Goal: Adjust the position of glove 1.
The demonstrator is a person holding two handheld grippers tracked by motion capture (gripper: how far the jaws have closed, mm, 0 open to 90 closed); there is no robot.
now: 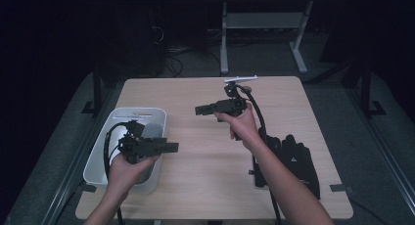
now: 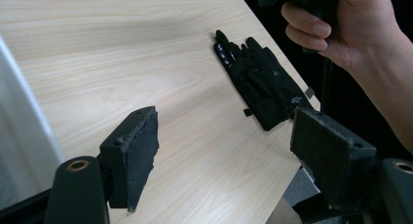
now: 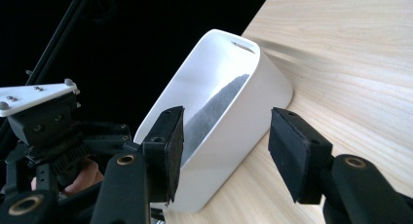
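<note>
Left hand-held gripper [image 1: 171, 147] held over the near left of the worktop [image 1: 205, 151], above the right rim of the white bin [image 1: 147, 115], pointing right; jaws wide apart, nothing between them. In the left gripper view: pads [image 2: 141, 156] spread over bare wood, the black gloves [image 2: 258, 80] lying beyond, flat near the worktop edge, fingers pointing away. Right hand [image 2: 341, 24] at the top of that view, wrapped round a dark handle.

Right hand-held gripper [image 1: 200, 109] held up over the middle of the worktop, pointing left; jaws likewise open and empty. In the right gripper view: pads [image 3: 292, 151] framing the bin [image 3: 229, 97], white walls, slot handle at the far end, something dark grey on the inside, too unclear to name. Left hand-held gripper [image 3: 48, 136] at the lower left of that view, with its pale three-cornered plate on top.

Gloves [image 1: 293, 159] in the high view at the near right of the worktop, just right of the right forearm, partly hidden by it, well apart from both sets of jaws and from the bin. Not touched by either hand-held gripper. Cable trailing from each one back along the forearms. Floor beyond the worktop dark, with a pale frame standing on it
</note>
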